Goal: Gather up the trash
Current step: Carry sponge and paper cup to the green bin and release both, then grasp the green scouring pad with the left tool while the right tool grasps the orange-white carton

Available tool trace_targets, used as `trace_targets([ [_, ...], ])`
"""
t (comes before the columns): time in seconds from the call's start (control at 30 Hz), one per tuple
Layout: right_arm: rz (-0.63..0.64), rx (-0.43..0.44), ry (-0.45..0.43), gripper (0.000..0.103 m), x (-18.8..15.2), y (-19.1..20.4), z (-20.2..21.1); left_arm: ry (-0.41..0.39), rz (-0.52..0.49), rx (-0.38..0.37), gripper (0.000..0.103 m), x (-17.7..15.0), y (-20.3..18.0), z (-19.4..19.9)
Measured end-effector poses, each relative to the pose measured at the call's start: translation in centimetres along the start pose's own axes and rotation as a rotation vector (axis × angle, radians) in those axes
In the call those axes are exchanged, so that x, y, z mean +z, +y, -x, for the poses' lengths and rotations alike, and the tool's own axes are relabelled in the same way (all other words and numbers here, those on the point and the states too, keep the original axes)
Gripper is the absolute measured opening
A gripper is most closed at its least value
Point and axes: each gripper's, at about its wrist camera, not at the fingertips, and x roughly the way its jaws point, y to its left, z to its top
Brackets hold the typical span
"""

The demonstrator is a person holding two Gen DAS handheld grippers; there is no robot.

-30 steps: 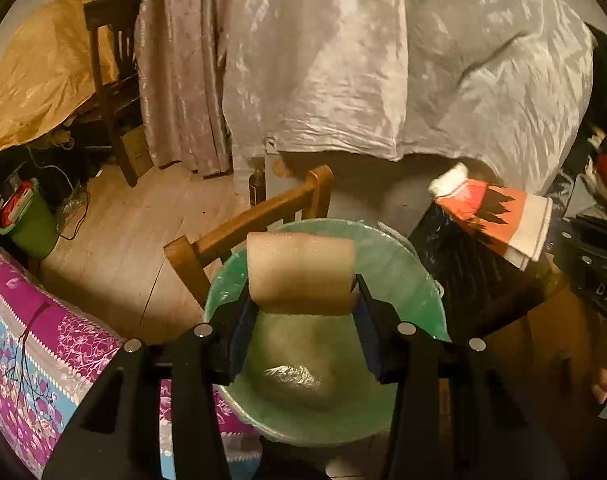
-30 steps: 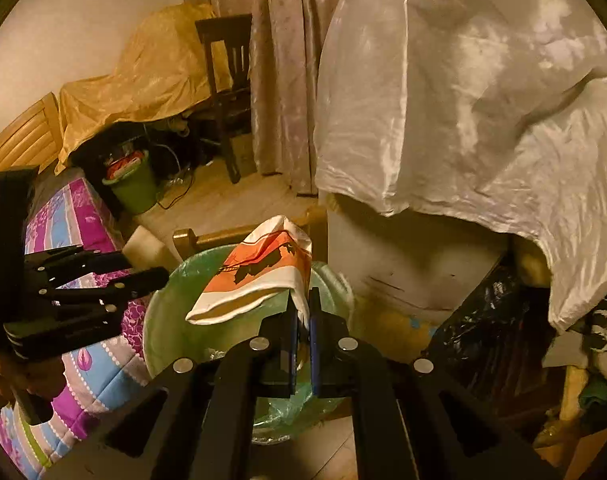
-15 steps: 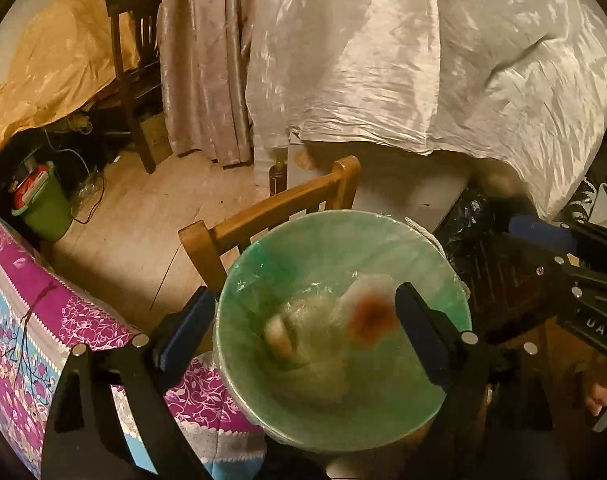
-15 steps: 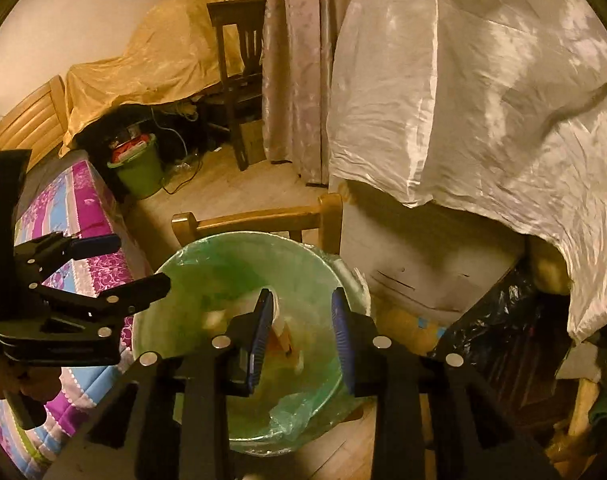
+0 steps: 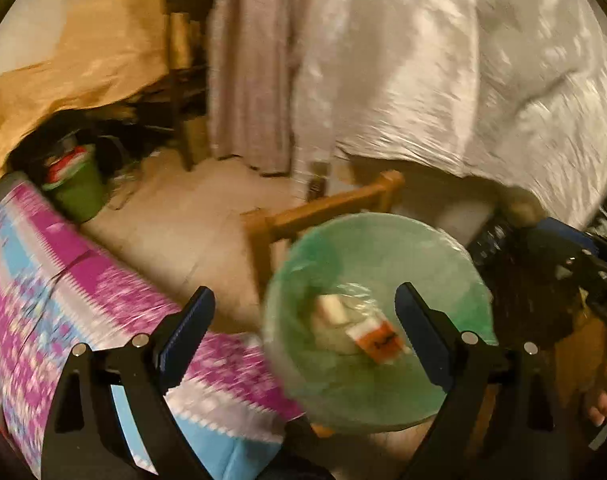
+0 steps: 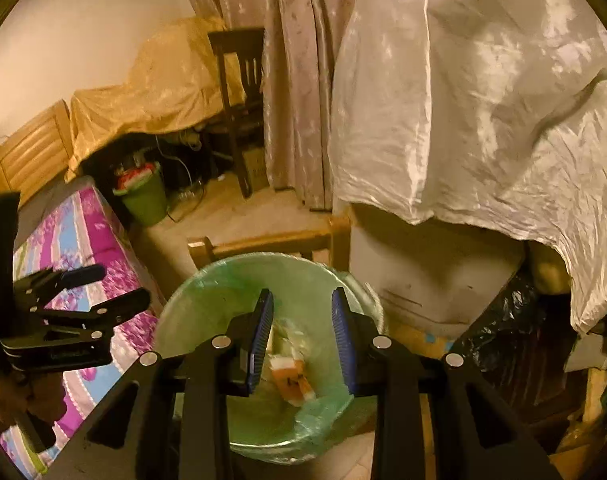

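Left gripper point(image 5: 303, 320) jaws wide apart, empty. Right gripper point(image 6: 301, 332) jaws parted, empty. Orange-and-white wrapper point(image 6: 293, 380) at bottom of green-lined bin point(image 6: 207, 292); second pale scrap point(image 5: 331, 308) blurred, unidentifiable.

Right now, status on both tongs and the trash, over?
Left tongs wide open, empty. Right tongs just opened, nothing between. Orange wrapper and pale scrap lie inside the green-lined bin. Nothing in the way.
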Motion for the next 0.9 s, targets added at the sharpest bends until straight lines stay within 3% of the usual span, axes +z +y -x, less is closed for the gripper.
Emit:
trace_targets([
  [0.2, 0.036, 0.034, -0.149, 0.032, -0.7, 5.2, 2.5, -0.082, 0.092, 0.189, 0.088, -3.9, 5.5, 4.6],
  [0.37, 0.063, 0.157, -0.214, 0.038, -2.2, 12.2, 3.8, -0.136, 0.163, 0.317, 0.088, -8.7, 10.9, 10.2],
  [0.5, 0.162, 0.290, -0.166, 0.039, -3.8, 19.1, 3.6, -0.163, 0.242, 0.390, 0.088, -13.6, 15.3, 15.3],
  [0.57, 0.232, 0.399, -0.107, 0.042, -5.0, 23.7, 3.3, -0.169, 0.291, 0.424, 0.088, -16.1, 17.6, 17.8],
  [0.67, 0.337, 0.529, -0.040, 0.046, -7.0, 30.3, 3.4, -0.176, 0.432, 0.483, 0.088, -21.2, 22.4, 22.5],
  [0.77, 0.412, 0.662, 0.042, 0.047, -9.3, 36.6, 3.7, -0.188, 0.563, 0.497, 0.088, -26.2, 26.8, 26.4],
  [0.9, 0.437, 0.831, 0.207, 0.047, -12.0, 43.5, 2.9, -0.162, 0.591, 0.482, 0.088, -31.3, 31.9, 28.6],
])
